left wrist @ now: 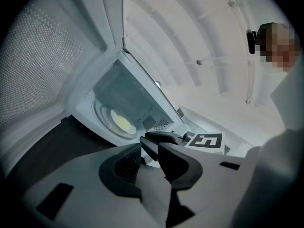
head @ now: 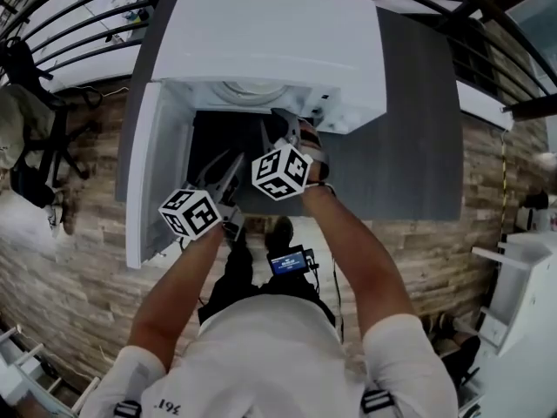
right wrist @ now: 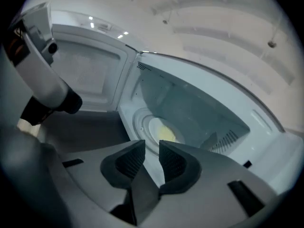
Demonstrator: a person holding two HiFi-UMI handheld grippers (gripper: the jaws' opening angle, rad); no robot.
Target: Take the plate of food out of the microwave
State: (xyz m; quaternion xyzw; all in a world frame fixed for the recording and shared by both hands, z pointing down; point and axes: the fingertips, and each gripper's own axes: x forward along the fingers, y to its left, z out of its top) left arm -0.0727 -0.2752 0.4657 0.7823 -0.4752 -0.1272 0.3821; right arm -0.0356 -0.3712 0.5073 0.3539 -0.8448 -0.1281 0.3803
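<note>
In the head view both bare forearms reach forward from the white-shirted torso toward the open microwave (head: 270, 33), which stands on a dark counter (head: 418, 129) with its door (head: 152, 172) swung out to the left. The left gripper (head: 231, 168) is low before the opening, and the right gripper (head: 283, 127) is further in at the cavity's mouth. The housing's top hides most of the dark cavity, so the plate cannot be made out here. In the left gripper view the left gripper (left wrist: 149, 151) is tilted, pointing into the cavity. Its pads are a little apart with nothing between them. The plate (left wrist: 122, 122) with yellow food lies on the turntable, well beyond the tips. The right gripper (left wrist: 161, 136) crosses just ahead, its marker cube (left wrist: 206, 140) partly cut off by the left gripper's body. In the right gripper view the right gripper (right wrist: 152, 151) points down into the cavity. Its jaws are parted by a narrow gap and hold nothing. The plate (right wrist: 164, 133) shows just past them on the turntable, untouched, its near edge hidden behind the pads. At the left edge a grey rod (right wrist: 47, 80) with a black end is cut off.
</note>
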